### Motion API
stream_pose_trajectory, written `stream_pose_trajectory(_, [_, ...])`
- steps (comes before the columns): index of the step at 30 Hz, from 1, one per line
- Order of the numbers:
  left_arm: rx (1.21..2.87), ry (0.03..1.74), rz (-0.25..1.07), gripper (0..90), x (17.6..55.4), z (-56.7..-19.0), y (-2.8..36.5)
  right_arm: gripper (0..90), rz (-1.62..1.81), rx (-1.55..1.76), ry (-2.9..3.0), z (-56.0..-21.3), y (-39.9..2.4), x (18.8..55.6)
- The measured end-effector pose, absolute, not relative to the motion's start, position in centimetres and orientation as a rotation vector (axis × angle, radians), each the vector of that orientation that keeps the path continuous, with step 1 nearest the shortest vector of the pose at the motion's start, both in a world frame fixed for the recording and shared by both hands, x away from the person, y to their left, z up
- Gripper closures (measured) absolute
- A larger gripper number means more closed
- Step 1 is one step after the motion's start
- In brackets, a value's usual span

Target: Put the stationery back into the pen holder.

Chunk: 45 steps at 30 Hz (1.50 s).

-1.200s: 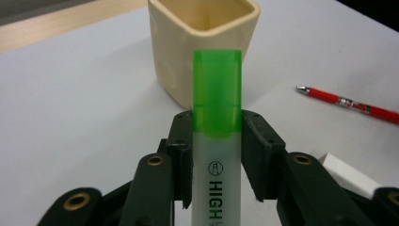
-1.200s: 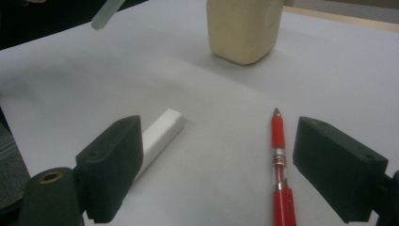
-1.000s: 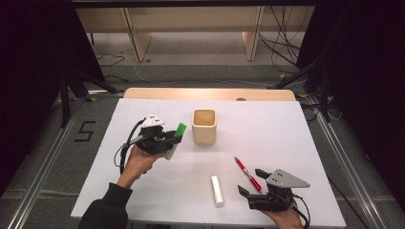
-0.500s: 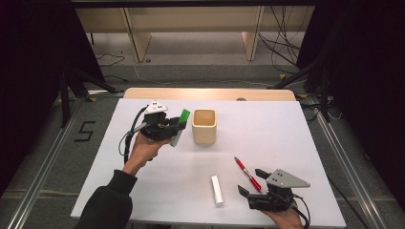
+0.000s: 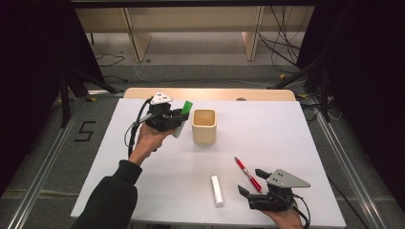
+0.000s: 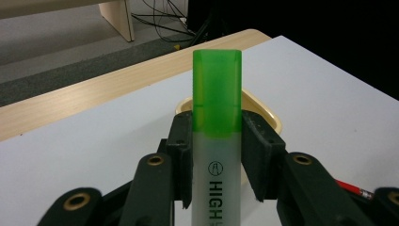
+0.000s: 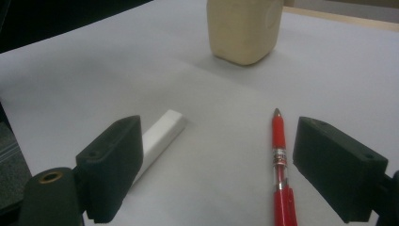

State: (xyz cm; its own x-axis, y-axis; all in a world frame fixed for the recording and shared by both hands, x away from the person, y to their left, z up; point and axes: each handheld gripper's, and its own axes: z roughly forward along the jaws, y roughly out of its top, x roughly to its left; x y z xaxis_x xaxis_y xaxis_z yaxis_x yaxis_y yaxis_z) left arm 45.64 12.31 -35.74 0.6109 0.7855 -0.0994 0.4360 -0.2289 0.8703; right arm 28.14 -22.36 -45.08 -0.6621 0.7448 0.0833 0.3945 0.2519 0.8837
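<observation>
A green-capped highlighter, clamped in the left gripper, is held beside the cup, seemingly for dropping in, while the right gripper is rested wide open.

Wide-spread right claw over white table, red pen and white stick between jaws, beige cup beyond

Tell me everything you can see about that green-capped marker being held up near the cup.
The highlighter has a translucent green cap on a frosted whitish body printed "HIGH" in black; it looks like plastic. The cap is on. The left hand-held gripper clamps it by the body just below the cap, one black jaw on each side. It is lifted off the white table, cap end pointing toward the beige cup, beside the cup's rim. Nothing else touches it.
</observation>
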Motion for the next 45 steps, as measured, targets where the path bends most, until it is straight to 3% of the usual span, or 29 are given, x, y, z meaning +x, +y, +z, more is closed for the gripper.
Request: stream_pose_trajectory(45, [1.813,1.010,0.481,66.5,50.7,-34.6,8.4,17.3,1.379,1.038,2.182,-45.1,-22.4,28.2])
